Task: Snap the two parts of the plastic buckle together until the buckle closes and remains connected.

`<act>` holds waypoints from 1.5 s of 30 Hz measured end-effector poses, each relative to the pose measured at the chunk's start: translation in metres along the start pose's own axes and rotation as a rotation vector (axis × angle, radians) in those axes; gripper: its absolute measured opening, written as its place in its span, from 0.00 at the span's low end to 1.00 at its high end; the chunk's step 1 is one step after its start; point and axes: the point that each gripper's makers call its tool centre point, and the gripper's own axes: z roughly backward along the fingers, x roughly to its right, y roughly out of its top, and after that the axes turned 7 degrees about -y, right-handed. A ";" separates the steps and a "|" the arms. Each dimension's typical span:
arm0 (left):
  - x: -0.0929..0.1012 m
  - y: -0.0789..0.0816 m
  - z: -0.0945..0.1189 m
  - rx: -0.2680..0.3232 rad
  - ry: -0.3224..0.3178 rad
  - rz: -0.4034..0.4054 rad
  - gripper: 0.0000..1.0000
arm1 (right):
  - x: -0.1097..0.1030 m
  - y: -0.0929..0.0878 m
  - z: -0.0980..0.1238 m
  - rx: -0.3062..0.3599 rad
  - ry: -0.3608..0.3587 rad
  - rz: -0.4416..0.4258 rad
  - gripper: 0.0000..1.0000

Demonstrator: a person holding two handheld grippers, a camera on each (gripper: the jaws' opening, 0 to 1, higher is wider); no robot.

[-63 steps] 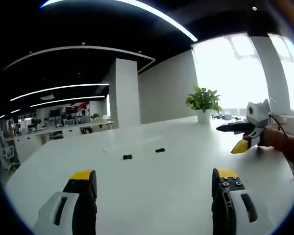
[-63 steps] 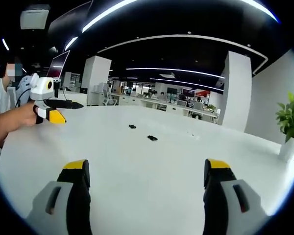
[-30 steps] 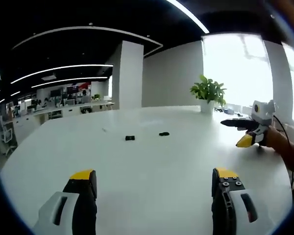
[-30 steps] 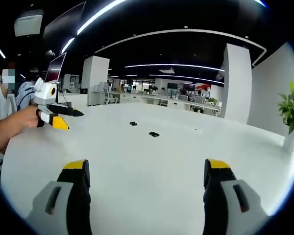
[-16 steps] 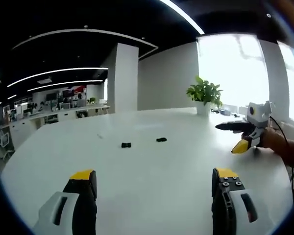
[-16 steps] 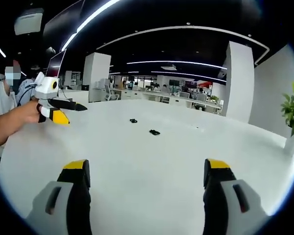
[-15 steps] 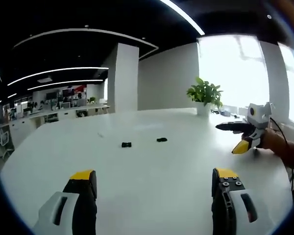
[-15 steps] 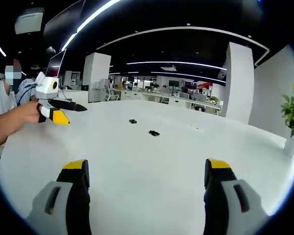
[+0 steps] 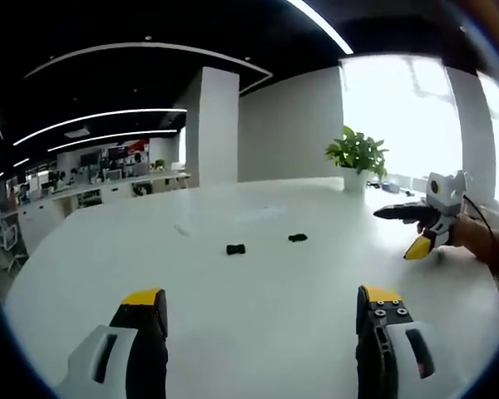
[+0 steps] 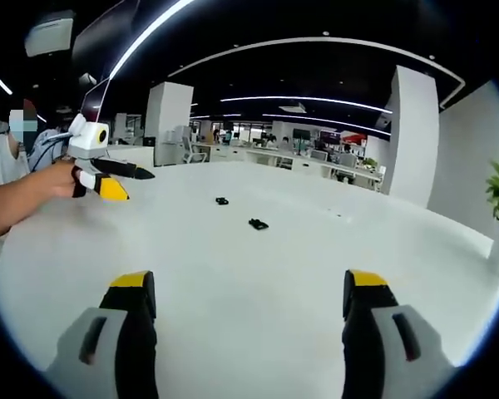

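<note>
Both claws stand wide apart and hold nothing: the left claw [image 9: 262, 312] and the right claw [image 10: 249, 295] hover above the white surface [image 9: 258, 283], well short of the buckle. Its two black parts lie separate out toward the middle, the left buckle part [image 9: 235, 248] near the right buckle part [image 9: 297, 238] but not touching. To do the pickup well, each claw should probably take one part by its flat sides, leaving the mating ends free (a pinch across the prongs would likely block the snap). Which end is pronged is too small to tell; each part's long axis seems to run roughly along the line joining them.
</note>
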 end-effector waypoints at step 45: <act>-0.012 0.004 -0.054 -0.042 -0.066 -0.006 0.99 | 0.022 0.014 -0.050 0.017 0.018 0.010 0.90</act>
